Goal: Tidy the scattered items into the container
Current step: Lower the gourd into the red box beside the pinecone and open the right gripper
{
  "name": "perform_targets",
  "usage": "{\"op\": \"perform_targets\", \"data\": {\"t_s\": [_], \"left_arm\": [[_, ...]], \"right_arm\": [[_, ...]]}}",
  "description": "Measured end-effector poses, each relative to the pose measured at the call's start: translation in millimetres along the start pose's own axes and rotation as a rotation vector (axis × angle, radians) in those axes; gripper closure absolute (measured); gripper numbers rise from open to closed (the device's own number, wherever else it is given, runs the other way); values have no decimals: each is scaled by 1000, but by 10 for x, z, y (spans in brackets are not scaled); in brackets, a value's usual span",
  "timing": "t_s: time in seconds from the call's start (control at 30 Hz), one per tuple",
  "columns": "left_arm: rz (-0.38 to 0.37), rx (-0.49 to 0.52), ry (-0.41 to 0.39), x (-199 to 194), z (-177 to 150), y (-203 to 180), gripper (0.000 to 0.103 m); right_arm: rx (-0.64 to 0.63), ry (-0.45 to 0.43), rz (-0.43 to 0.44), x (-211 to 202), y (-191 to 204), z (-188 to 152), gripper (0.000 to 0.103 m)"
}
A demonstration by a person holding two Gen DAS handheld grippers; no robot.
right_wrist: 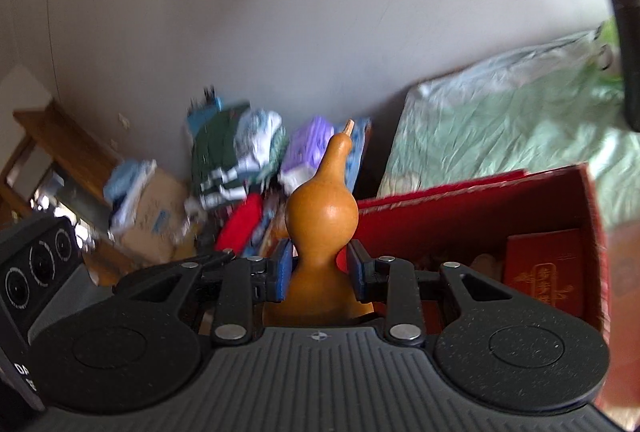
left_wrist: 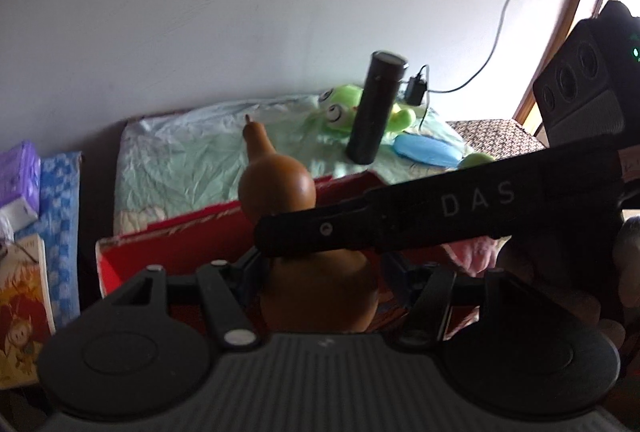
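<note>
The pale green bedsheet [left_wrist: 192, 152] lies behind the red cardboard box [right_wrist: 460, 208], which serves as the landmark here. The box is open at the top, and inside it, at its right side, lies a small red booklet with gold writing [right_wrist: 544, 272]. Beyond the box, on the sheet, stands a black cylindrical flask [left_wrist: 372, 108], and just behind the flask lies a green plush frog [left_wrist: 344, 108]; a blue oval case [left_wrist: 428, 150] lies near them.

The brown calabash gourd [right_wrist: 320, 228] is at the left edge of the box, upright, with its thin stem pointing up. The right gripper [right_wrist: 318, 272] is clamped on the narrow waist of the gourd with its blue pads [right_wrist: 282, 268]. The left gripper [left_wrist: 320, 280] has the lower bulb of the same gourd between its fingers, but a black arm of the other tool crosses in front, so it cannot be told whether these jaws press on it.

The gourd looks dry, hollow and light, with a hard and smooth skin, so it probably slips easily and may crack under strong pressure. The waist seems the safest place to hold; the stem looks fragile.
</note>
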State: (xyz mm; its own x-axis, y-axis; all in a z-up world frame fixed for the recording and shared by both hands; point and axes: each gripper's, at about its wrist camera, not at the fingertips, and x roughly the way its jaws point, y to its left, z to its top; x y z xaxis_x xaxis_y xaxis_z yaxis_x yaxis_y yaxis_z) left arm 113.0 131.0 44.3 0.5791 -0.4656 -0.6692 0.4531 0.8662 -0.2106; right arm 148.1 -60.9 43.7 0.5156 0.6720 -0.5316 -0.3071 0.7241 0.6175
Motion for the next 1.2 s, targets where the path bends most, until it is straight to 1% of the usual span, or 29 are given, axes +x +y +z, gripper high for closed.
{"op": "perform_targets", "data": {"t_s": [0.1, 0.23, 0.27, 0.33, 0.4, 0.5, 0.6, 0.67, 0.77, 0.9, 1.0, 1.1, 1.2], "left_arm": [[14, -41, 69, 208, -114, 158, 39], [48, -50, 175, 481, -287, 289, 39], [57, -51, 201, 540, -323, 310, 39], [85, -58, 249, 642, -361, 357, 35], [108, -77, 293, 748, -371, 410, 35], [112, -110, 347, 885, -359, 473, 32], [108, -114, 393, 965, -337, 476, 32], [112, -100, 415, 1011, -320, 468, 32], [91, -119, 470, 1103, -322, 508, 33], [63, -154, 490, 1132, -322, 572, 33], [14, -186, 519, 1180, -316, 636, 25], [-2, -258, 555, 1230, -326, 736, 23], [-18, -277, 539, 1211, -322, 763, 23]], "right_arm": [[8, 90, -3, 259, -48, 3, 71], [20, 230, -3, 627, -131, -67, 71], [28, 251, -11, 701, -148, -86, 71], [54, 292, -19, 840, -209, -132, 71], [68, 322, -20, 919, -262, -171, 72], [69, 371, -71, 1044, -335, -196, 72], [72, 428, -112, 1167, -447, -218, 72], [103, 483, -91, 1236, -509, -222, 72], [73, 544, -67, 1314, -482, -222, 74], [55, 590, -53, 1388, -485, -195, 73], [-26, 615, -72, 1469, -480, -175, 71], [-15, 648, -83, 1575, -566, -211, 68], [22, 652, -73, 1595, -633, -224, 68]]}}
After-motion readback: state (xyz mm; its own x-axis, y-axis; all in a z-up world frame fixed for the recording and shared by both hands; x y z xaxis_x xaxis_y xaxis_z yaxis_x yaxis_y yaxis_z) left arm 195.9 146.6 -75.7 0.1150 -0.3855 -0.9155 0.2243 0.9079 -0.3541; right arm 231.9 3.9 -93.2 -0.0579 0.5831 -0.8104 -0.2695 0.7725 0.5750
